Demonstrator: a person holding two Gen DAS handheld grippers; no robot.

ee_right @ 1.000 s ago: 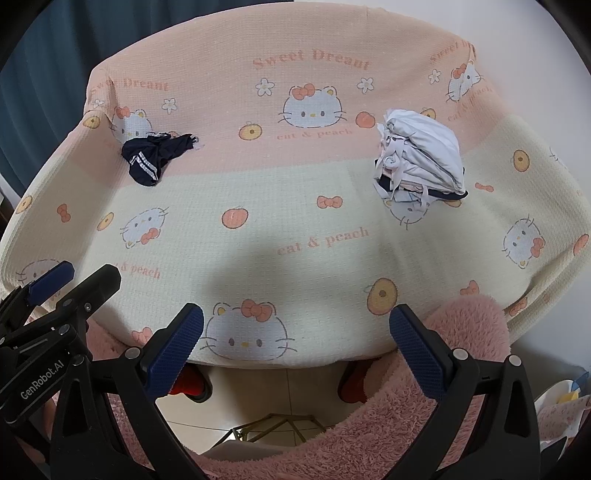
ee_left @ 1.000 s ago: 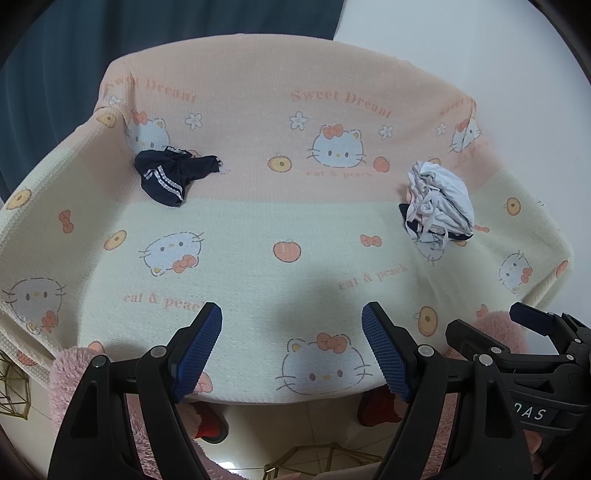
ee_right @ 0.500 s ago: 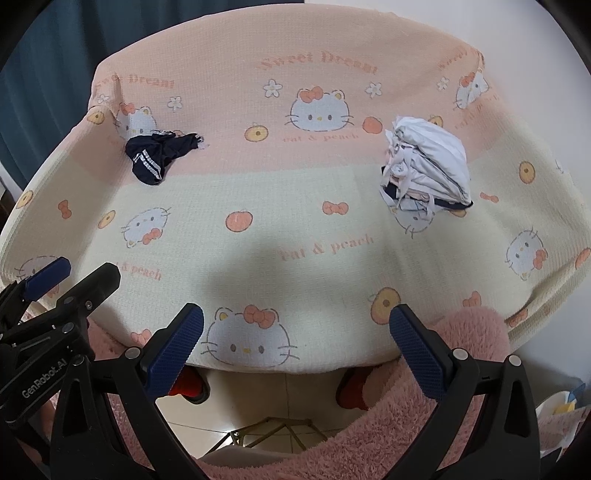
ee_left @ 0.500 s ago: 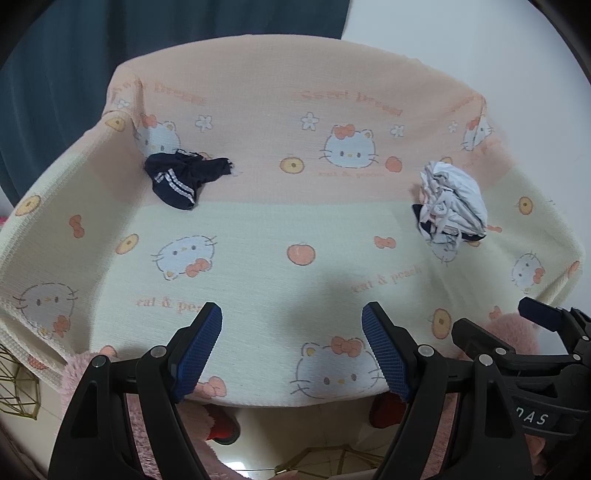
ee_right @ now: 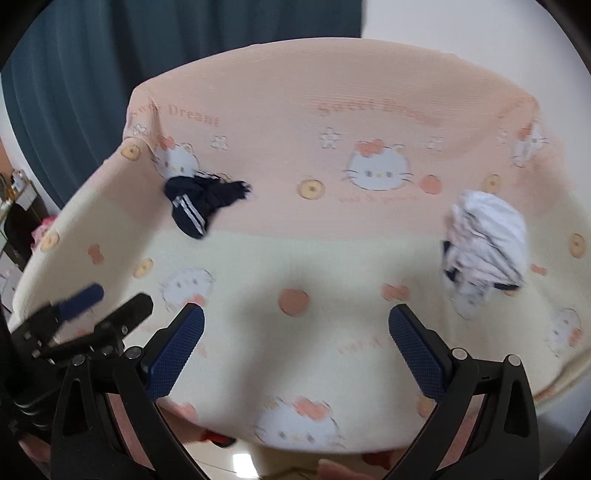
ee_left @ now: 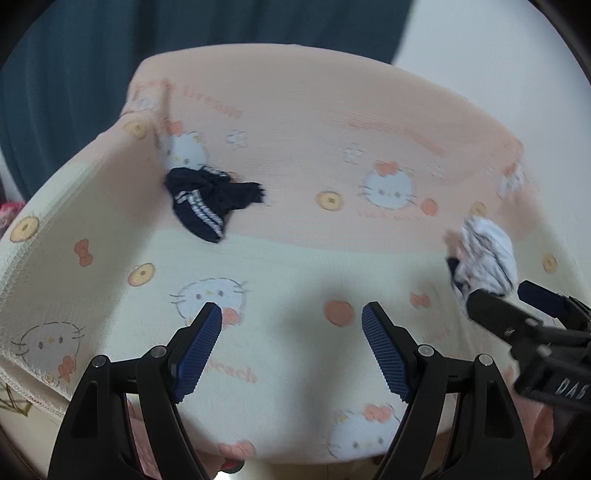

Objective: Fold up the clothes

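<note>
left gripper (ee_left: 291, 321) & right gripper (ee_right: 295, 325) jaws wide apart, side by side

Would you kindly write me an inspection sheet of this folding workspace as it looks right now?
Surface: a table under a peach and cream cat-print cloth, its edges hanging down.
Job's things: a crumpled navy garment with white stripes at the far left; a bunched white garment with dark trim at the right. Neither is folded.
Clutter: nothing seen on the cloth besides the two garments.
Grippers: left gripper and right gripper both open and empty, above the near edge.
Cables: nothing seen.
Surroundings: a dark teal curtain and a white wall behind; pink fluffy fabric below the near edge.
</note>
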